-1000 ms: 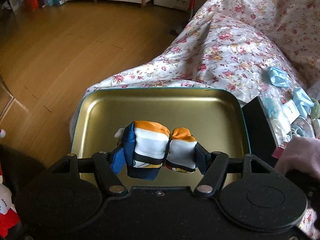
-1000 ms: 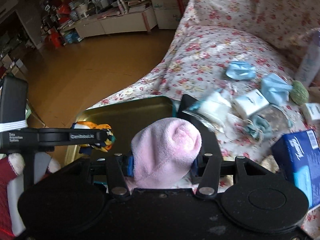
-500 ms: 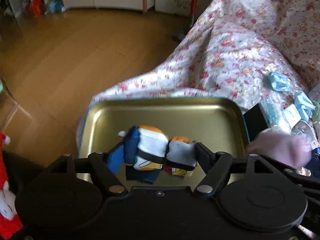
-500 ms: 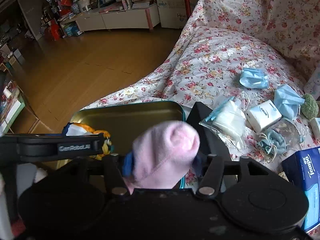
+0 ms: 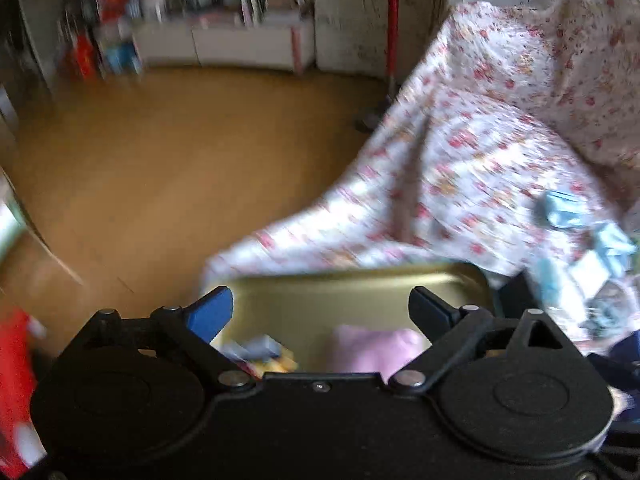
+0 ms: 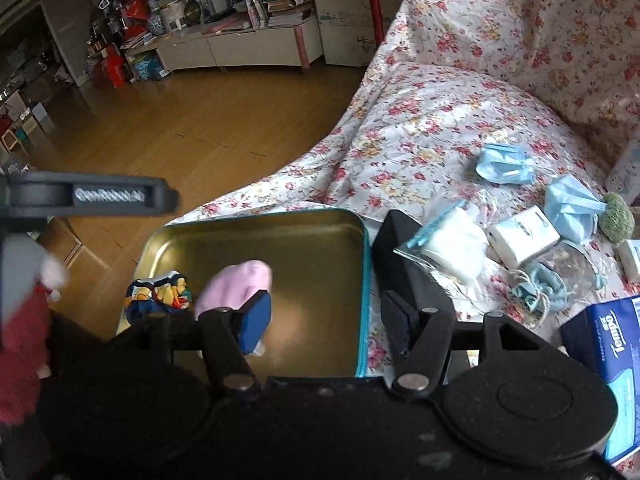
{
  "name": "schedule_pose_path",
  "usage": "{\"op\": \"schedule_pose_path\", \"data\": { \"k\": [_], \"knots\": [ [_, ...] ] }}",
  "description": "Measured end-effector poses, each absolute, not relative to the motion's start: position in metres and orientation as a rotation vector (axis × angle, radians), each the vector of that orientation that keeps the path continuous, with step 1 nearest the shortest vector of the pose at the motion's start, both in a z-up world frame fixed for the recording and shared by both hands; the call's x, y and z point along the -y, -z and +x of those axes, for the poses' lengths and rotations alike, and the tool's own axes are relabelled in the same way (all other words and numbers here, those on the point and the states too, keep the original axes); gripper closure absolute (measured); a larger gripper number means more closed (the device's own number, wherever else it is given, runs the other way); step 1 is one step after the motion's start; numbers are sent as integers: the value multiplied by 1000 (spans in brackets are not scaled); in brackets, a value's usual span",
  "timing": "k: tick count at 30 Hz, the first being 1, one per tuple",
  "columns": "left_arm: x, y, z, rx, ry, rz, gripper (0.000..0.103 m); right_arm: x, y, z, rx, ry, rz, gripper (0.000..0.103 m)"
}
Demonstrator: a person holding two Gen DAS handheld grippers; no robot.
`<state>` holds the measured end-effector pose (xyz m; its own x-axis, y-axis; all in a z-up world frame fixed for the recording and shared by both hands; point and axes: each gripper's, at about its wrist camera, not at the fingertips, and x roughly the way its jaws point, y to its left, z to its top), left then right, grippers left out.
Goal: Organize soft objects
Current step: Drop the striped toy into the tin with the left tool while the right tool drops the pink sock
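Since a second ago both bundles have left the fingers: the patterned scarf that the left gripper [image 5: 320, 304] pinched and the pink sock that the right gripper [image 6: 326, 314] clamped now both lie in the tin.

The left fingers [image 5: 210, 312] are opening and stand wide apart with nothing between them; the view from this gripper is blurred. Just below and beyond their tips lies the scarf [image 5: 256, 354], a crumpled knot of navy, white, orange and yellow, near the left finger. The pink sock [image 5: 372, 346] sits beside it toward the right finger.

The right fingers [image 6: 254, 322] are spread too, gripping nothing. The sock [image 6: 236, 284], a soft, fuzzy roll, lies just past the blue pad of the left finger, its long axis slanting from the rounded end at upper right down toward the gripper. The scarf [image 6: 158, 292] lies close on the sock's left, bunched with no clear direction. Both rest on the near left part of the tin [image 6: 320, 216], a shallow gold tray with a teal rim.

Further out to the right, on the flowered sheet [image 6: 420, 128], lie a black box [image 6: 408, 256], a clear bag of white pads [image 6: 452, 246], blue face masks [image 6: 504, 164] and a blue tissue pack [image 6: 612, 340].
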<state>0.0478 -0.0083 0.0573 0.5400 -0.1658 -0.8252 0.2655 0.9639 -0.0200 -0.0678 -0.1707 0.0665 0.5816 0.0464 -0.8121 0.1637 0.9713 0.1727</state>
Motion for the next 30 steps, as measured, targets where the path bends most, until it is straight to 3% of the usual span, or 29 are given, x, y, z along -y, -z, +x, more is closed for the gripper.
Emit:
{"op": "schedule_pose_path", "data": {
  "k": [8, 13, 19, 30],
  "knots": [
    [26, -49, 37, -980, 333, 99, 12, 181, -61, -80, -979, 105, 236, 41],
    [40, -34, 28, -1030, 393, 120, 12, 190, -60, -91, -984, 144, 216, 33],
    [71, -32, 2, -967, 458, 272, 12, 209, -51, -102, -1016, 207, 233, 31],
    [97, -20, -12, -1036, 583, 305, 12, 249, -46, -133, -1034, 309, 225, 23]
  ]
}}
